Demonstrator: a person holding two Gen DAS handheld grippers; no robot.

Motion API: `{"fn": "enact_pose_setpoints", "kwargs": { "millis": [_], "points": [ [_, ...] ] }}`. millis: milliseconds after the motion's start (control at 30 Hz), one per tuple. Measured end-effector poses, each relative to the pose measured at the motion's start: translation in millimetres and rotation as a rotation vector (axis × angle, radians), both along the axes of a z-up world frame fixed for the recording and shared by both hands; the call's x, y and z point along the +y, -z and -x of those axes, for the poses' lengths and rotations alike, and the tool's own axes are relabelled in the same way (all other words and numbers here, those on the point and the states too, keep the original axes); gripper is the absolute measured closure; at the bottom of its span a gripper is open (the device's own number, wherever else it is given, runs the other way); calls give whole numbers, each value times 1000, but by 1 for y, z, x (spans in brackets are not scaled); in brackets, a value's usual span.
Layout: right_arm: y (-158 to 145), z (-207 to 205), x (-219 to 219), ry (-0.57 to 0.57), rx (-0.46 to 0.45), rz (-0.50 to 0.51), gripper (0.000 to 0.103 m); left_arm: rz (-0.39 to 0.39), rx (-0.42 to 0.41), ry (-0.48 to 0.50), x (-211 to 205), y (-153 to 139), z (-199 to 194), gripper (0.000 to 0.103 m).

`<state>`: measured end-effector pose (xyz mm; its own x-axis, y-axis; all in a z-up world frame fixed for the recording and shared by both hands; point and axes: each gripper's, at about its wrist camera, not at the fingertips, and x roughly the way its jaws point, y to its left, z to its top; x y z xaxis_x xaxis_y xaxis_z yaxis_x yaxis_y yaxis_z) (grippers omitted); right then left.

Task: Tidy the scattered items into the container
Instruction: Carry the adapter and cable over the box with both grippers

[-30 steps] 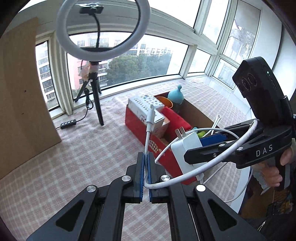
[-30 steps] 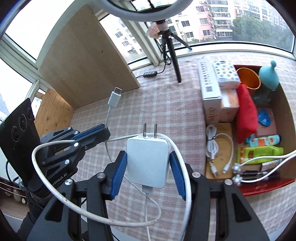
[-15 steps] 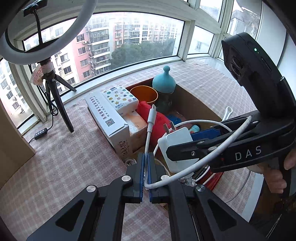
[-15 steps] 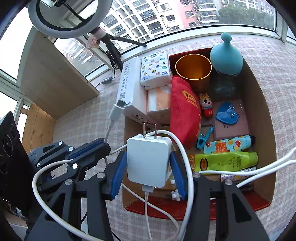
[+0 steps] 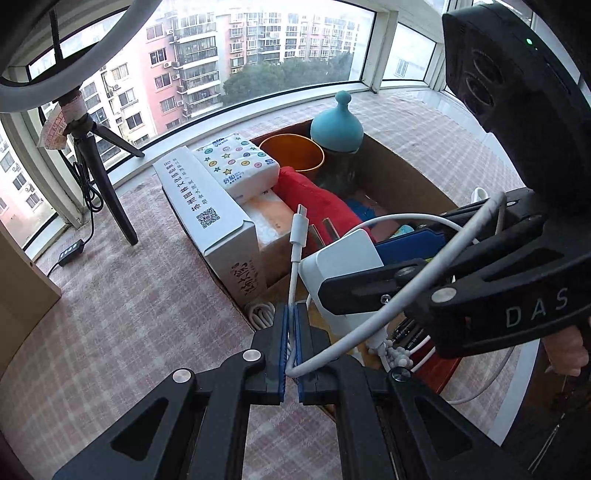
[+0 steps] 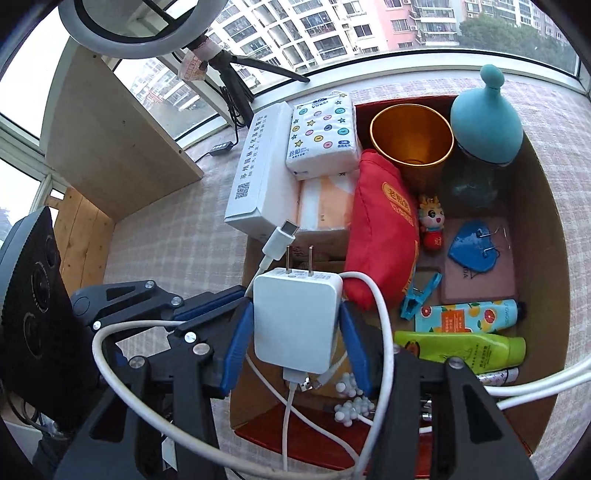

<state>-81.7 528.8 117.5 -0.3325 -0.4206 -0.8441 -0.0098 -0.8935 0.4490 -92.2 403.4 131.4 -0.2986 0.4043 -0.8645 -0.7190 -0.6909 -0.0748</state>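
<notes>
Right tongs (image 6: 297, 332) clenched on white charger brick (image 6: 295, 317), prongs up, held above near end of cardboard box (image 6: 535, 229). Left tongs (image 5: 291, 343) pinched tight on white charging cable (image 5: 295, 258) near its USB-C plug, just beside brick. Box holds red pouch (image 6: 384, 236), orange cup (image 6: 412, 136), teal-lidded bottle (image 6: 484, 125), tissue pack (image 6: 323, 136), lotion tubes (image 6: 465, 332).

A curved bay of windows (image 5: 258, 55) wraps the far side of the room, giving daylight and a view of pink and white apartment blocks (image 5: 177, 74) and green trees. The floor is covered in a pale pink checked cloth (image 5: 110, 332). A ring light (image 6: 140, 33) stands on a black tripod (image 5: 107, 177) near the glass, its cable running to a small black controller (image 5: 70, 253). A light wooden panel (image 6: 110, 136) leans at the left.
</notes>
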Motion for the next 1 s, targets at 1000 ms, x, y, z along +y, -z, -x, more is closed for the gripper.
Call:
{"fn": "enact_pose_setpoints", "kwargs": {
  "millis": [1000],
  "points": [
    [-6,17,-12,-48,-115,94,47,21,9,-21,-10,8,5,98]
  ]
}}
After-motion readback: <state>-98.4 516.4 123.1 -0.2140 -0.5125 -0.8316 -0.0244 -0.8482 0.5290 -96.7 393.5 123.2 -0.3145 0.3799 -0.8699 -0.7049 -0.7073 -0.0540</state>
